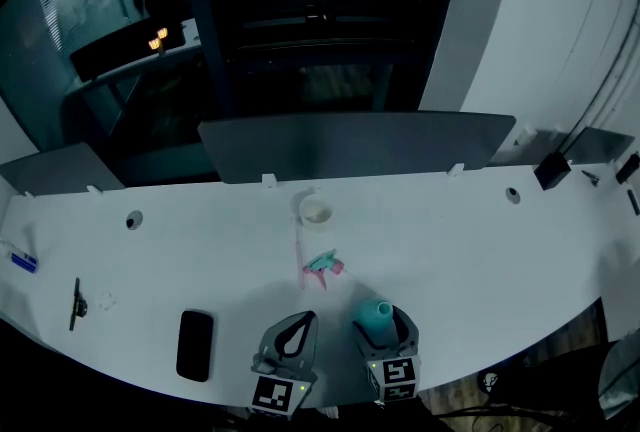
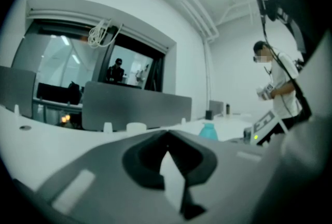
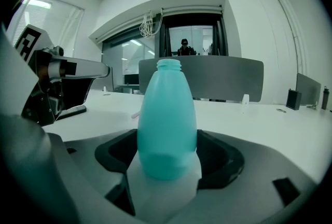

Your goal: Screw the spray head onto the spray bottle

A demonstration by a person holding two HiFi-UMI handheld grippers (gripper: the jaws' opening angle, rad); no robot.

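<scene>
Your right claw (image 1: 386, 328) grips the bottle (image 3: 167, 119); your left claw (image 1: 292, 338) is shut, empty. The spray head (image 1: 322, 266) (not on yet) lies mid-bench (image 1: 470, 240).

left hand-held gripper (image 1: 303, 319): grey moulded shell, black-lined teardrop recess behind jaws, pale wedge in centre. left marker cube (image 1: 272, 394) at rear, black-and-white square patterns, small green light (image 1: 302, 387) beside it. right hand-held gripper (image 1: 386, 312): same grey shell, dark recess, right marker cube (image 1: 397, 372) with square patterns.
</scene>
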